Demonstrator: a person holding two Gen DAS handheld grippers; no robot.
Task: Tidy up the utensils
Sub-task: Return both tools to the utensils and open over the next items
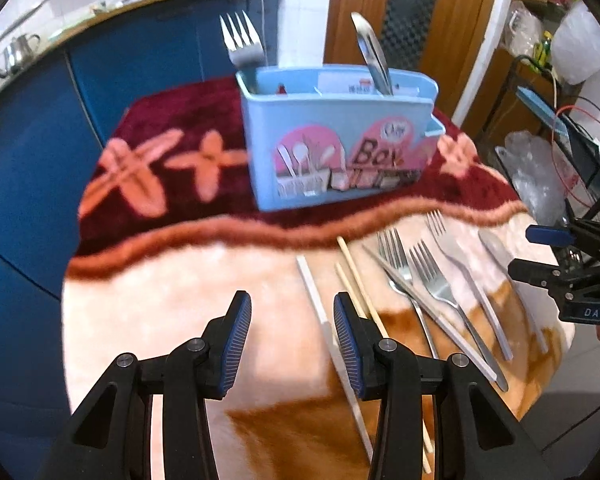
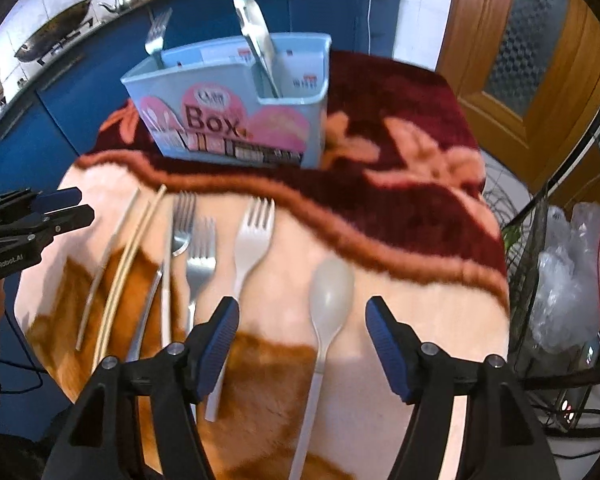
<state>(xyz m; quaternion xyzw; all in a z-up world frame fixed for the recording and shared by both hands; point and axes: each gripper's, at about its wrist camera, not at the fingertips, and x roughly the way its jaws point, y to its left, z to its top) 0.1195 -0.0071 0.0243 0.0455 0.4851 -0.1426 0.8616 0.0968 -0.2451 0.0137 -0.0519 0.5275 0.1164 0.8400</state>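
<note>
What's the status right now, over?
Both grippers, left and right, open, empty. Spoon under right. Box holds two utensils. Nothing blocking.

I count one blue box [image 2: 236,120] holding one fork [image 2: 155,38] and one metal spoon [image 2: 252,20]. Lying on the cloth [image 2: 400,216]: two metal forks [image 2: 201,256], one white plastic fork [image 2: 252,236], one pale plastic spoon [image 2: 330,292]. Chopsticks [image 2: 132,248]: I make out at least two; blur prevents a firm count
</note>
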